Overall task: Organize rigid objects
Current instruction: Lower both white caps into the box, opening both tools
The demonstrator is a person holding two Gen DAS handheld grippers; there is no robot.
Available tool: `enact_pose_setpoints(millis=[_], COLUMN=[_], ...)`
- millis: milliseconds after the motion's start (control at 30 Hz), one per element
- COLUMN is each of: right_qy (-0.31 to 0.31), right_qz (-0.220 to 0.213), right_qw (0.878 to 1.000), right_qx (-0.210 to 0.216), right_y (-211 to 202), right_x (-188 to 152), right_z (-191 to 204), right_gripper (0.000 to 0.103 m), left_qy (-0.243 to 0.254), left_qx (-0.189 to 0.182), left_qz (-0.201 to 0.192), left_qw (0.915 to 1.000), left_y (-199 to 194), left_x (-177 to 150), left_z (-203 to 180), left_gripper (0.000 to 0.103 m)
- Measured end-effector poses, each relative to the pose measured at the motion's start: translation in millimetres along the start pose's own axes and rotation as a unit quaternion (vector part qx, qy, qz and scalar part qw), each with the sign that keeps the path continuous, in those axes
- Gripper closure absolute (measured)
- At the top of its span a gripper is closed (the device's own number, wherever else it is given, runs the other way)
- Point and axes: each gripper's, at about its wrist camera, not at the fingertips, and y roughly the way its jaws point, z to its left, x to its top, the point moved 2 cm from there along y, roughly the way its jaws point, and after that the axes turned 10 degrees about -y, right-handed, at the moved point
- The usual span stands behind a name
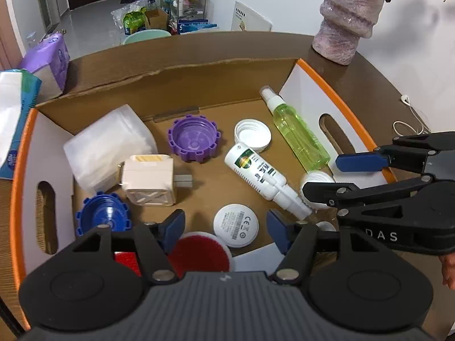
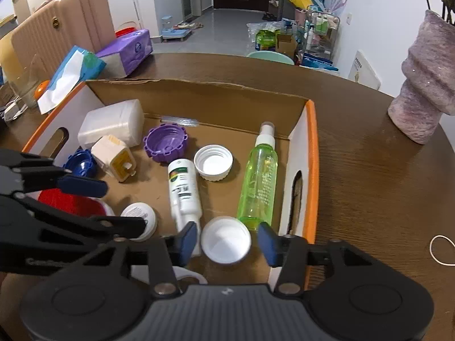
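A white cap [image 2: 226, 240] lies open side up on the floor of the cardboard box [image 2: 199, 96], near its front right corner, just below the base of the green spray bottle [image 2: 258, 179]. It sits straight ahead of the right gripper [image 2: 227, 243], between the parted blue pads [image 2: 268, 244], which do not touch it. Being round, it offers no long axis to align with. The left gripper [image 1: 224, 231] hovers, jaws apart and empty, over the red disc [image 1: 199, 253] and the round labelled lid [image 1: 236, 226], farther from the cap. The right gripper points forward and down into the box.

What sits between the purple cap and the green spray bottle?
An upturned white lid lies between the purple cap and green spray bottle, clearest in the right wrist view.
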Motion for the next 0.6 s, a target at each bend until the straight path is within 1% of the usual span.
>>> enact_pose_setpoints(millis=[33, 167, 300, 367, 433, 500, 533, 600], right_qy=[0.0, 0.002, 0.01, 0.016, 0.023, 0.024, 0.027, 0.033], right_qz=[0.0, -0.002, -0.019, -0.04, -0.06, -0.086, -0.099, -0.127], right_qw=[1.0, 1.0, 1.0, 0.999, 0.997, 0.995, 0.994, 0.99], right_qx=[-0.003, -0.011, -0.023, -0.028, -0.035, -0.036, -0.041, -0.052], right_y=[-1.3, -10.6, -30.3, -44.1, -56.3, -66.9, -71.9, -80.6], right_x=[0.4, 0.6, -1.2, -5.1, -12.5, -22.1, -28.2, -41.5], right_z=[0.2, 1.5, 4.9, 8.2, 13.8, 22.6, 28.3, 39.4], right_gripper=[0.053, 0.048, 0.042, 0.038, 0.038, 0.033, 0.033, 0.031], left_qy=[-0.001, -0.006, -0.009, -0.004, -0.004, 0.0, 0.004, 0.015], left_qx=[0.0, 0.006, 0.016, 0.026, 0.021, 0.016, 0.014, 0.019], left_qz=[-0.004, -0.022, -0.055, -0.08, -0.11, -0.138, -0.161, -0.198], left_qw=[1.0, 0.9997, 0.9983, 0.9964, 0.9937, 0.9903, 0.9869, 0.9798], left_y=[-4.3, -26.5, -52.1, -63.9, -76.4, -85.9, -92.0, -99.9], left_x=[0.0, 0.0, -6.8, -15.1, -28.5, -42.5, -52.1, -68.6], left_z=[0.8, 5.8, 9.8, 11.4, 13.6, 14.7, 15.2, 14.9], left_gripper=[0.028, 0.024, 0.017, 0.014, 0.01, 0.007, 0.004, 0.003])
